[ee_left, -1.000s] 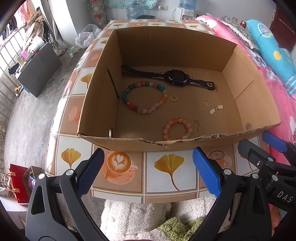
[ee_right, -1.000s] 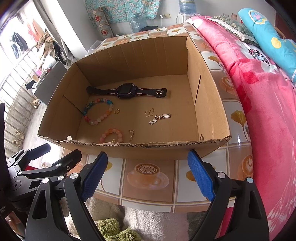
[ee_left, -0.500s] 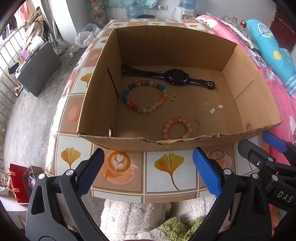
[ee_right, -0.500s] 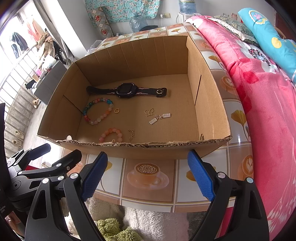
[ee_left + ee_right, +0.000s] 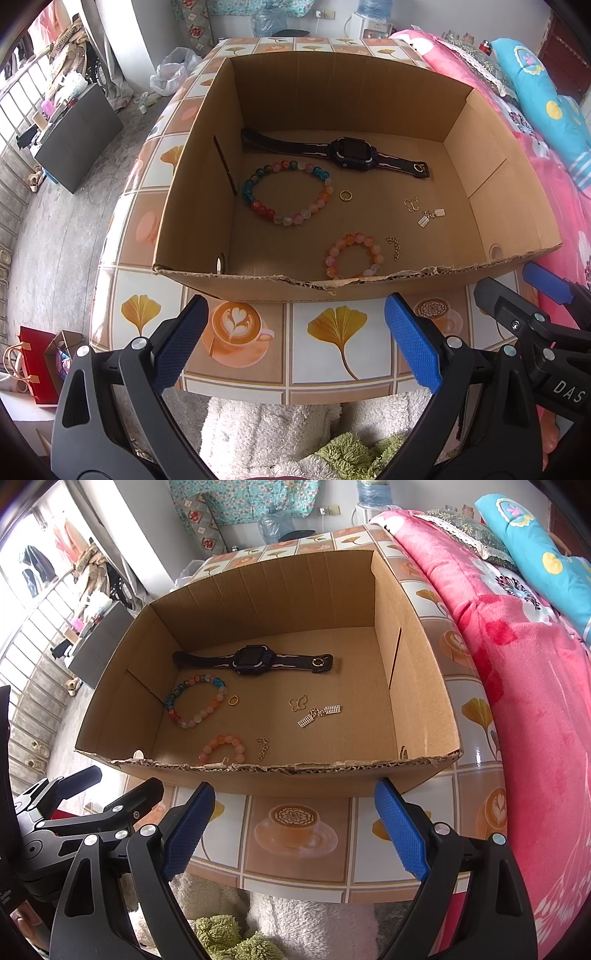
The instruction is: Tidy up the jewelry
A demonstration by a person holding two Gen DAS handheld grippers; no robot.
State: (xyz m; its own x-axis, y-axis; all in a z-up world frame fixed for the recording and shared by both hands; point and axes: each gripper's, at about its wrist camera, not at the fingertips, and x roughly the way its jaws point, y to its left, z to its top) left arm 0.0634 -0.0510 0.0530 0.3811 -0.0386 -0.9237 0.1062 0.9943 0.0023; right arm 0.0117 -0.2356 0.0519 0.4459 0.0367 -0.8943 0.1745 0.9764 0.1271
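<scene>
An open cardboard box (image 5: 192, 206) (image 5: 417, 686) holds the jewelry. Along its back lies a black watch (image 5: 351, 149) (image 5: 255, 659). In front of it sit a multicoloured bead bracelet (image 5: 258, 210) (image 5: 173, 705), a gold ring (image 5: 345, 195) (image 5: 233, 700), a butterfly charm (image 5: 410, 205) (image 5: 297, 703) and a silver charm pair (image 5: 430, 218) (image 5: 319, 713). An orange-pink bracelet (image 5: 373, 247) (image 5: 236, 744) and a short chain (image 5: 395, 248) (image 5: 263, 748) lie near the front wall. My left gripper (image 5: 295, 343) and right gripper (image 5: 295, 829) both hang open and empty before the box's front wall.
The box sits on a table covered with a coffee-and-leaf patterned cloth (image 5: 332, 332) (image 5: 295, 830). A pink bed (image 5: 517, 664) borders the right side. A fluffy white and green rug (image 5: 277, 435) lies below the table's near edge. A red bag (image 5: 33, 362) stands on the floor at left.
</scene>
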